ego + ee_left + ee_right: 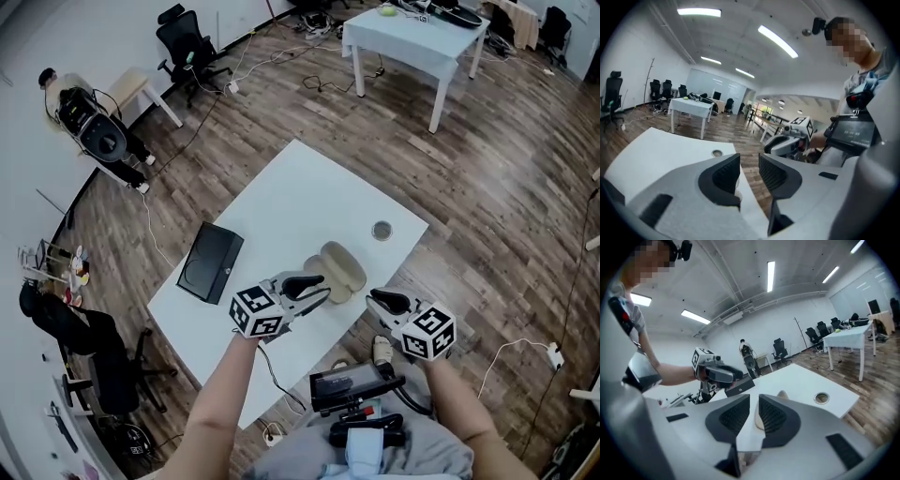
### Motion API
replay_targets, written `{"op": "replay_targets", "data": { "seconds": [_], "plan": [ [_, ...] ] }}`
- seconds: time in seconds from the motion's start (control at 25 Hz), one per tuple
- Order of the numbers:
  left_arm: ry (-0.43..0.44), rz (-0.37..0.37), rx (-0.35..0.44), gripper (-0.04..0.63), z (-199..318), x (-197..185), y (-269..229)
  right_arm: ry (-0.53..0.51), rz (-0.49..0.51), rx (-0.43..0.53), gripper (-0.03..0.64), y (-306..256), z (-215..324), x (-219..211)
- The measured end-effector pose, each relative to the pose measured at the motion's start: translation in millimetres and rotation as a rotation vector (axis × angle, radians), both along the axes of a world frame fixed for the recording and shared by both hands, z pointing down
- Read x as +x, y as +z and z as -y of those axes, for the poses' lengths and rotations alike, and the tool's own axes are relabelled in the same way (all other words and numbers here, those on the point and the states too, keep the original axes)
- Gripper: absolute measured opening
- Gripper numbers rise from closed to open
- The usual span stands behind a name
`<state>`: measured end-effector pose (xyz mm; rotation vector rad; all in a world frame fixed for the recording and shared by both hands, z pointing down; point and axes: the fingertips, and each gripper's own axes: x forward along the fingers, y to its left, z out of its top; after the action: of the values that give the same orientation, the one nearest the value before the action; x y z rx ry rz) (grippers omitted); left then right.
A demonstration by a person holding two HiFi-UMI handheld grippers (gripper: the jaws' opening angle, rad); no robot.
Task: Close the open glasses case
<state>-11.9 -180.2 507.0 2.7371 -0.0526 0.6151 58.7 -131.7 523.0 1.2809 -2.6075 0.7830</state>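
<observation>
The beige glasses case (339, 269) lies open near the front edge of the white table (291, 206). My left gripper (323, 289) points at the case's near left side from just short of it. In the left gripper view its jaws (749, 164) stand open with nothing between them. My right gripper (373, 300) hangs off the table's front right edge, a little right of the case. In the right gripper view its jaws (754, 404) show a narrow empty gap, and the case (783, 394) lies beyond them.
A flat black box (211, 263) lies on the table's left side. A round cable hole (382, 231) sits near the right edge, behind the case. Wooden floor surrounds the table. Another white table (412, 37) and office chairs (187, 47) stand far behind.
</observation>
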Motion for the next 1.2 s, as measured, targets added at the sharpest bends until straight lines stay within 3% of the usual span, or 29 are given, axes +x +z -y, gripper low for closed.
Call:
{"op": "replay_targets", "data": {
  "seconds": [0.2, 0.4, 0.88, 1.2],
  "plan": [
    [0.182, 0.308, 0.196, 0.137, 27, 13, 44, 0.011, -0.114, -0.097, 0.037, 36, 22, 3],
    [0.296, 0.479, 0.316, 0.137, 48, 22, 83, 0.028, -0.22, -0.17, 0.038, 67, 39, 4],
    [0.467, 0.64, 0.514, 0.137, 92, 37, 131, 0.069, -0.352, -0.299, 0.088, 111, 58, 9],
    [0.569, 0.744, 0.572, 0.135, 107, 46, 160, 0.053, -0.386, -0.307, 0.087, 116, 66, 10]
  ]
}}
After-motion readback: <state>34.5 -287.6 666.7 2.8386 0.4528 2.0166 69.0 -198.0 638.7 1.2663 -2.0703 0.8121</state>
